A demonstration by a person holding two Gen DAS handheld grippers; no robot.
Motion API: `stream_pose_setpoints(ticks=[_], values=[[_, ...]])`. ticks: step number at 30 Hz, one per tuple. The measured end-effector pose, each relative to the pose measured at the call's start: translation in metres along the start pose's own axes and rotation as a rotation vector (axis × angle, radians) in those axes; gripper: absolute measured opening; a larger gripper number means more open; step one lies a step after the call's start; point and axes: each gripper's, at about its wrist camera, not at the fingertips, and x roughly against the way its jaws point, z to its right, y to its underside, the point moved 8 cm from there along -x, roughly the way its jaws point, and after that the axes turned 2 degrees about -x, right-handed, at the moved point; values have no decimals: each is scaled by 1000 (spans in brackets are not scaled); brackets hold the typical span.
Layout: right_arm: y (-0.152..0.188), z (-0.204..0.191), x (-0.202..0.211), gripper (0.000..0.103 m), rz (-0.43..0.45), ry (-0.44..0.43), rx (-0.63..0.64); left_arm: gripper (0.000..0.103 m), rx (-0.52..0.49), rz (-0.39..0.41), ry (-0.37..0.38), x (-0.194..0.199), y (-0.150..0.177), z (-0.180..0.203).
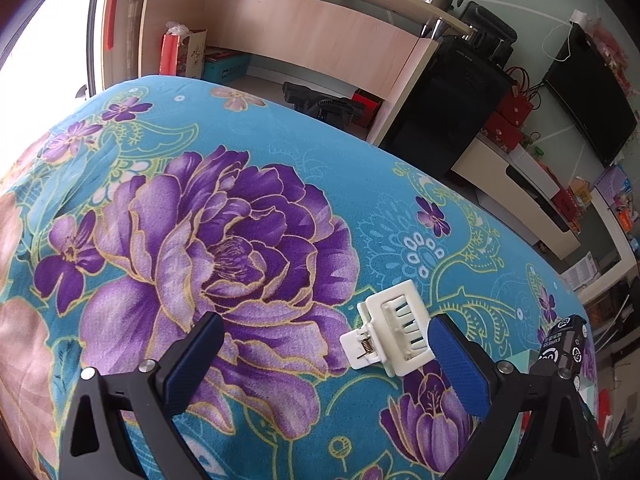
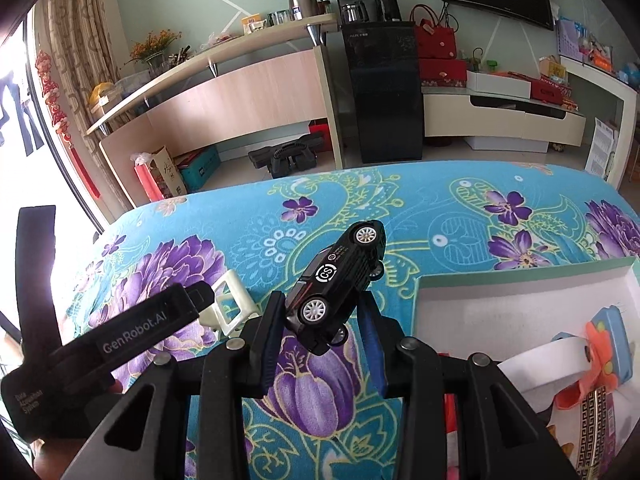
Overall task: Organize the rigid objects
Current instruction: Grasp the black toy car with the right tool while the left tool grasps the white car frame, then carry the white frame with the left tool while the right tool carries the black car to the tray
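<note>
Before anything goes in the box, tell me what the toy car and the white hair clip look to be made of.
Toy car: glossy black body with sharp highlights, painted die-cast metal or hard plastic; silver wheel hubs look plastic.
Hair clip: matte off-white moulded plastic with comb teeth; the bare coil spring at its hinge looks like metal.

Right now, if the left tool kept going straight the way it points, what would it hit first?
Probably the teal floral cloth covering the table. The open left tool angles down at it, with nothing between its pads. The white plastic hair claw clip lies beside the right-hand pad, perhaps brushing it; depth is unclear.
</note>
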Motion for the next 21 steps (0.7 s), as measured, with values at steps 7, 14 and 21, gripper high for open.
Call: stream_pose_setpoints(ticks=[7,14,21], values=[[-6,17,7,38,18,18,-35,103,-73,-11,-3,-9,5,22],[-5,23,5,38,12,25,-45,90,-136,-26,-35,-20,13,35],[-4,23,3,38,7,23,-45,65,-170,-20,-24,-22,14,45]])
